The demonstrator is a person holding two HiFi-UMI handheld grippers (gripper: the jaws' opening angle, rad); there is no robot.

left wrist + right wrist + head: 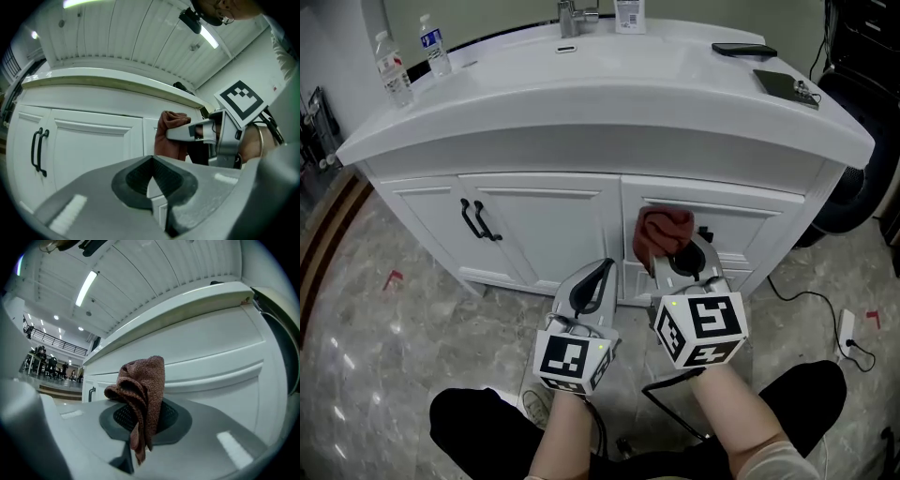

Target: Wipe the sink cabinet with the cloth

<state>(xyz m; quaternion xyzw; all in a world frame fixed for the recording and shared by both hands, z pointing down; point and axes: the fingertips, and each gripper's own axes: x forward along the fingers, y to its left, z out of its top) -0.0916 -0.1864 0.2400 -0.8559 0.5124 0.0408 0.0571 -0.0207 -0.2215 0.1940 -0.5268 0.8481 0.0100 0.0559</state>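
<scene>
Right claw is clamped hard on the cloth. The reddish-brown fabric is bunched up above the pads, and a tail hangs down between them. That bundle is up at the top of the right-hand door of the sink cabinet, just under the overhanging edge of the table. Whether it is pressing on the panel, I cannot tell.

Left claw has its jaws together with nothing in them. It is held just beside the right one on its left, low before the doors and aimed at the cabinet.

Further left, two black handles sit side by side on the left pair of doors. Up on the table, two water bottles stand near the left corner. A faucet is at the back edge and a dark phone lies toward the right. A pale stone floor lies below.
</scene>
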